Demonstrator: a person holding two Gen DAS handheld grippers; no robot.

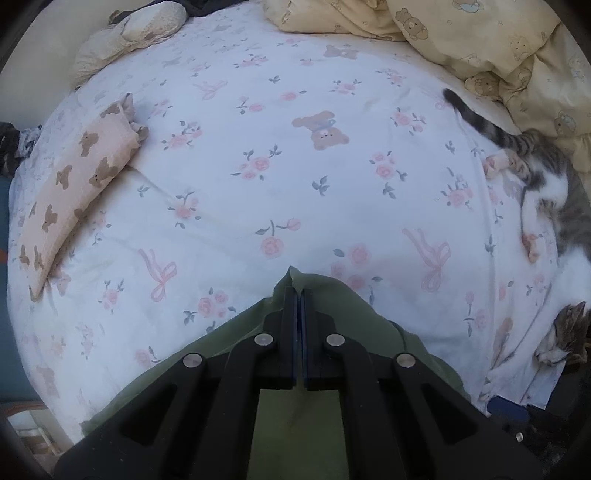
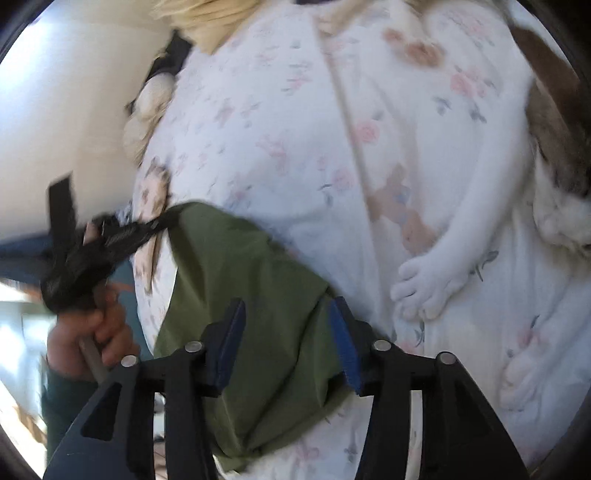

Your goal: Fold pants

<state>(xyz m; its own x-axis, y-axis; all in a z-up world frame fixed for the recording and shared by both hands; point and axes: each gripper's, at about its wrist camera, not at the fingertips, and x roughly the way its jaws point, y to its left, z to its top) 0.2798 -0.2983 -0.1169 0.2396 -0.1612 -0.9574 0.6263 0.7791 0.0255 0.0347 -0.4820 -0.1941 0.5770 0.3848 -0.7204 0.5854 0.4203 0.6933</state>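
Olive green pants (image 1: 236, 332) lie at the near edge of a floral bed sheet (image 1: 295, 166). My left gripper (image 1: 298, 295) is shut on a corner of the pants, the cloth pinched between its pads. In the right wrist view the same pants (image 2: 258, 295) stretch from the left gripper (image 2: 162, 221) at the left toward me. My right gripper (image 2: 288, 332) is open, its blue pads (image 2: 343, 343) on either side of the green cloth without pinching it. The view is blurred.
A tabby and white cat (image 1: 546, 206) lies on the right of the bed; its white paw (image 2: 424, 284) rests close to my right gripper. A bear-print pillow (image 1: 74, 184) lies at left. A yellow duvet (image 1: 461, 33) is bunched at the back.
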